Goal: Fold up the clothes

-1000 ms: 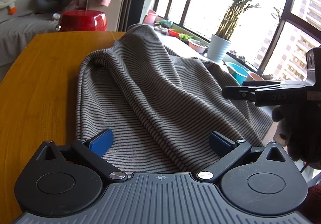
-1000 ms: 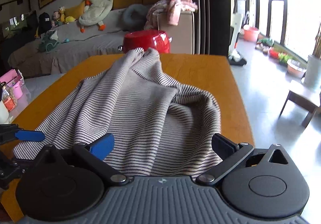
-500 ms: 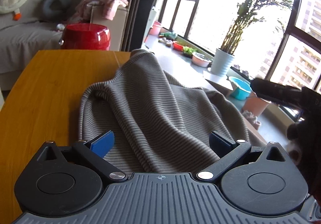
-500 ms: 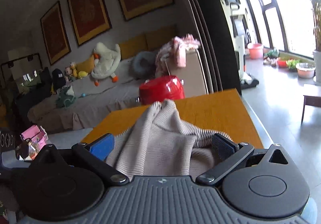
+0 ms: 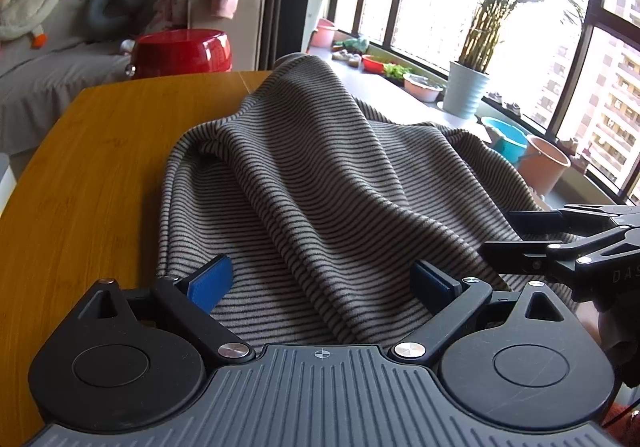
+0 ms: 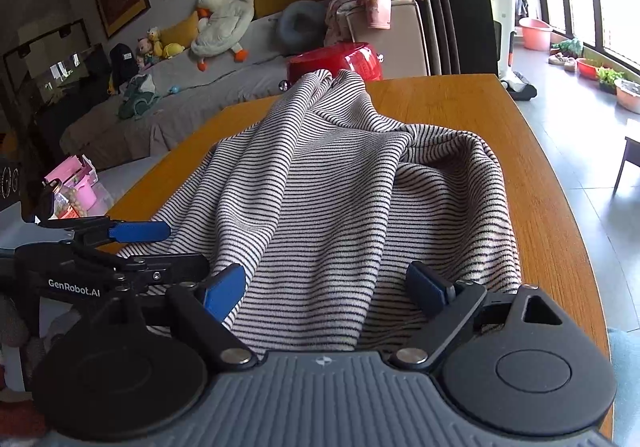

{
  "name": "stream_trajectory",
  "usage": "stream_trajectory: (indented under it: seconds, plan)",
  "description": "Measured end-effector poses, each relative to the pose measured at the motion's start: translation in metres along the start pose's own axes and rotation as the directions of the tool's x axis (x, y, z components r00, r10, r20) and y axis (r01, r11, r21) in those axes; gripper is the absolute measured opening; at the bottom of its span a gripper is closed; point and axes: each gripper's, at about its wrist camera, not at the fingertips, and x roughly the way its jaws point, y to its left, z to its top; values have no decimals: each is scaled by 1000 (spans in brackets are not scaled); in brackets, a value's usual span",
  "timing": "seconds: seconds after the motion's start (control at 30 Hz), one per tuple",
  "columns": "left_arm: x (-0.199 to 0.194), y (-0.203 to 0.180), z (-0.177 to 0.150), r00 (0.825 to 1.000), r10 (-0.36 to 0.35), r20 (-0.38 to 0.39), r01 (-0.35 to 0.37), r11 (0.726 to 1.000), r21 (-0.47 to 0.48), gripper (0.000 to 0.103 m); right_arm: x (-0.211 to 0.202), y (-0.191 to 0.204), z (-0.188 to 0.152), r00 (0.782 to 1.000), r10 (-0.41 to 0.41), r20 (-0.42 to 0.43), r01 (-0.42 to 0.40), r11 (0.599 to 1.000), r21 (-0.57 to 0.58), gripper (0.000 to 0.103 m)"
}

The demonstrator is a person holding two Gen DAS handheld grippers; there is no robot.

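The striped garment (image 5: 320, 183) lies in a loose heap on the wooden desk (image 5: 88, 175), with a raised fold at the far side and its near hem just in front of both grippers. It looks like a soft, light knit cloth, so I judge it will sag and slide when lifted, and it will not break. The best places to take hold seem to be the near hem, one point toward each side, so that the cloth can spread flat.

The left gripper (image 5: 320, 283) has its jaws wide, and they are closing; the hem lies between the blue pads but they do not press it. The right gripper (image 6: 326, 289) is the same: wide, closing, with cloth between the pads and not pinched. The two grippers stand just beside each other at the near edge.
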Motion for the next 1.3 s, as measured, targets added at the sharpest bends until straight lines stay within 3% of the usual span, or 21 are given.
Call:
stream_trajectory:
  seconds: [0.2, 0.27, 0.33, 0.37, 0.6, 0.67, 0.77, 0.83, 0.87, 0.97, 1.07, 1.1, 1.13, 1.17, 1.2, 1.3]
  plan:
    - [-27, -8, -19, 992, -127, -14, 128, 992, 11, 98, -15, 2, -12, 1000, 8, 2, -8, 1000, -7, 89]
    - [-31, -8, -18, 988, -153, -11, 153, 988, 0, 95, -18, 2, -11, 1000, -8, 6, 8, 1000, 7, 79]
    - [-35, -6, -14, 989, -149, 5, 149, 989, -8, 91, -21, 1, -5, 1000, 6, 2, -6, 999, 38, 29]
    - [-38, -5, -11, 990, -137, 21, 137, 991, 3, 91, -23, 0, -1, 1000, 28, 5, -28, 998, 61, 28]
    - [-63, 1, -2, 994, -37, 107, 26, 994, 101, 95, -16, 26, 25, 997, 44, 59, -44, 999, -4, 35]
    - [-68, 4, -3, 993, -14, 116, 1, 994, 106, 95, -19, 37, 37, 991, -30, 131, 39, 997, -63, 35]
    - [-71, 9, -4, 992, 12, 128, -26, 994, 111, 96, -28, 49, 58, 962, -148, 230, 183, 973, -139, 47]
    - [-70, 11, -4, 991, 16, 135, -32, 992, 119, 96, -25, 43, 72, 988, -44, 145, 61, 991, -118, 66]
    - [-68, 12, -4, 990, 12, 137, -30, 991, 127, 97, -20, 41, 74, 995, 8, 98, 2, 995, -97, 67]
    - [-65, 7, -1, 988, -1, 156, -26, 986, 166, 98, 8, 46, 67, 998, 54, -11, -55, 994, -95, 67]
    - [-61, 5, 2, 987, -29, 161, -6, 976, 216, 99, 41, 53, 56, 994, 61, -86, -71, 991, -117, 67]
    - [-59, 5, 4, 986, -14, 164, -25, 972, 233, 99, 52, 54, 53, 992, 66, -105, -77, 990, -114, 59]
    - [-56, 5, 5, 986, 4, 167, -47, 967, 250, 99, 63, 53, 54, 991, 72, -116, -85, 991, -108, 44]
    - [-54, 8, 7, 986, 3, 169, -49, 963, 265, 99, 67, 55, 59, 992, 68, -107, -81, 989, -126, 34]
    - [-52, 11, 10, 985, 4, 170, -50, 961, 271, 99, 70, 58, 68, 991, 85, -102, -99, 986, -134, 16]
    - [-44, 14, 19, 980, 5, 198, -64, 953, 296, 100, 63, 64, 104, 979, 198, -43, -201, 974, -108, 5]
